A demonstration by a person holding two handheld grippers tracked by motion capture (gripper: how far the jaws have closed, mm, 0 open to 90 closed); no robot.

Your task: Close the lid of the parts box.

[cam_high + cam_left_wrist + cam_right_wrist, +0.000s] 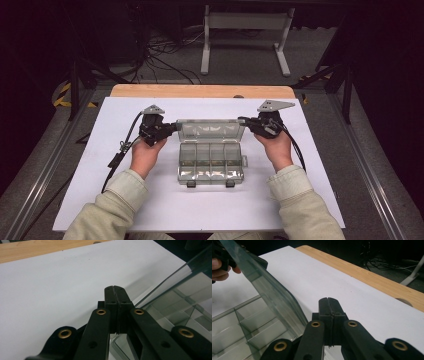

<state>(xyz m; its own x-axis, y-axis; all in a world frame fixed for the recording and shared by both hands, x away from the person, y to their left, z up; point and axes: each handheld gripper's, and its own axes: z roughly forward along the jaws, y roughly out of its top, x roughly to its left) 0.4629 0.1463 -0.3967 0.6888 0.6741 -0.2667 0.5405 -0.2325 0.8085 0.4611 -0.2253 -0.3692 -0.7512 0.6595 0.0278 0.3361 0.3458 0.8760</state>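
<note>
Where the high view looks down: one clear box [211,162], lid [210,130] up, between left gripper [172,127] and right gripper [243,120]. Left gripper view: jaws pressed together, lid [175,290] just right. Right gripper view: jaws pressed together, lid [262,287] just left.

Left gripper [172,128], right gripper [246,121]: jaws apparently pressed together

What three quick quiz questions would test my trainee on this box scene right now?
1. True or false: the clear box's lid is raised open.
2. The left gripper has its jaws: A) wide apart B) pressed together C) around a screw.
3. Fill in: the box base rests on a ____ sheet.

Key: 1 true; 2 B; 3 white.
</note>
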